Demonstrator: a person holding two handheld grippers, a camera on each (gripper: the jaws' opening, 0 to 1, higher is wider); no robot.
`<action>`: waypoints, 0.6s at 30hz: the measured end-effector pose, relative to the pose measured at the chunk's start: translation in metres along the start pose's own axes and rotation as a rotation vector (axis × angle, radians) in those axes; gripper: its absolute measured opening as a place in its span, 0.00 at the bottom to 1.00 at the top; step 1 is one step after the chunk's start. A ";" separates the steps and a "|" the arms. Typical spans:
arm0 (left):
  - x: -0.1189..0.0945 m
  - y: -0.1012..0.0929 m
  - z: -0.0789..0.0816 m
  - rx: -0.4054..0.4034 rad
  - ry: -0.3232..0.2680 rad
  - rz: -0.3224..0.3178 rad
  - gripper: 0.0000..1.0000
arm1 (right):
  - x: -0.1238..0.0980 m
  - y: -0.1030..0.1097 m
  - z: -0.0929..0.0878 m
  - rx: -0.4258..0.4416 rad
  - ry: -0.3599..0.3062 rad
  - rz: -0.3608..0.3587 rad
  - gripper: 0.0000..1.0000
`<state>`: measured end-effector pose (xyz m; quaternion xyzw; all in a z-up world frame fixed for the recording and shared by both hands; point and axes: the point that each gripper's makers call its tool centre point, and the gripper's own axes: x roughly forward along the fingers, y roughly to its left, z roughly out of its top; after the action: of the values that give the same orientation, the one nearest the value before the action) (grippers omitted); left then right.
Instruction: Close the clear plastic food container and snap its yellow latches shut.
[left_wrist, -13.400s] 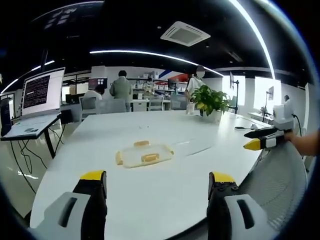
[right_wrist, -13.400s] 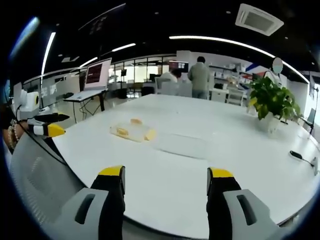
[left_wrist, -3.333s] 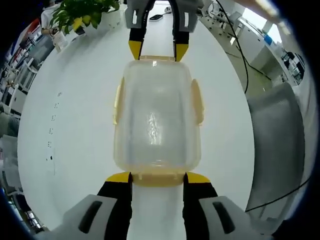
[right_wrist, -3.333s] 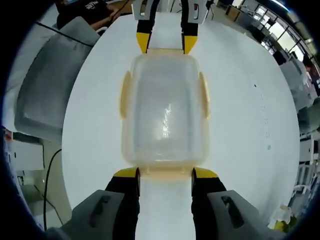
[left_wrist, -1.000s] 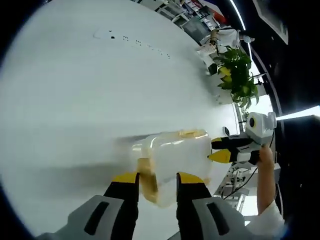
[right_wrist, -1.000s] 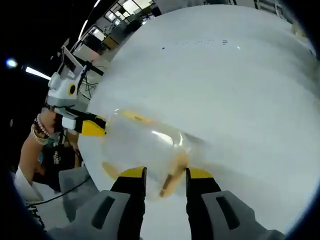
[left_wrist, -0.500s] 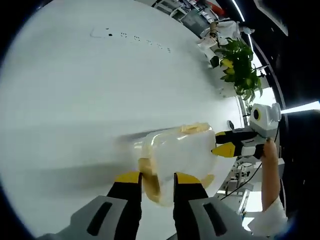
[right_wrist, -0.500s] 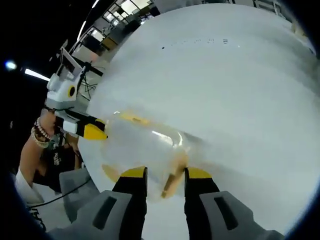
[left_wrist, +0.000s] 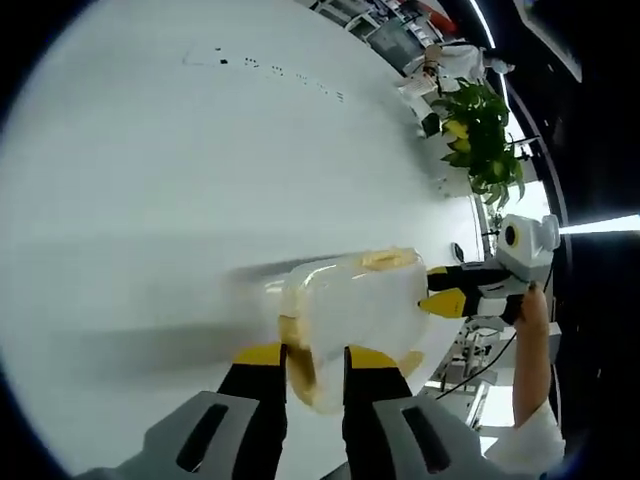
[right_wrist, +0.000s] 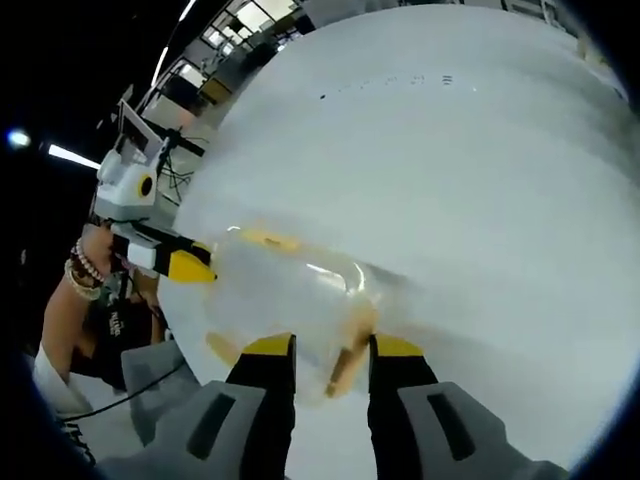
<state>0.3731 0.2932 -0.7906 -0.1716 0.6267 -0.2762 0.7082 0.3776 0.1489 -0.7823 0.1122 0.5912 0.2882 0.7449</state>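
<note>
- The left gripper (left_wrist: 314, 352) has its two yellow-tipped jaws drawn close, clamped on the near end of the container, at a yellow latch (left_wrist: 298, 364).
- The right gripper (right_wrist: 331, 346) likewise pinches the opposite end, its two jaws close on another yellow latch (right_wrist: 345, 366).
- One clear plastic food container (left_wrist: 350, 305) rests on the white table (left_wrist: 180, 180), lid on, held between the two grippers.
- In the left gripper view three yellow latches can be counted: the one between the jaws, one on the far long side (left_wrist: 388, 260) and one at the near lower edge (left_wrist: 410, 362).
- In the right gripper view the other gripper shows at the left, touching the container's end, held by a hand (right_wrist: 85, 262) with beaded bracelets.
- One potted plant (left_wrist: 480, 125) stands at the table's far edge.
- A row of small dark marks (left_wrist: 270, 70) lies on the tabletop; no writing is readable.
</note>
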 end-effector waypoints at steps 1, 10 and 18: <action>0.003 -0.003 0.000 0.001 -0.004 0.000 0.13 | 0.000 0.000 0.000 -0.004 -0.001 -0.002 0.23; 0.012 -0.011 -0.004 -0.033 -0.021 -0.005 0.14 | 0.006 -0.002 -0.004 0.131 0.001 0.023 0.20; 0.008 -0.012 -0.005 0.066 -0.034 -0.003 0.17 | 0.012 0.003 -0.002 0.052 -0.010 0.017 0.22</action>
<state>0.3664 0.2790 -0.7904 -0.1538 0.6049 -0.2945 0.7237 0.3763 0.1576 -0.7907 0.1380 0.5940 0.2784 0.7421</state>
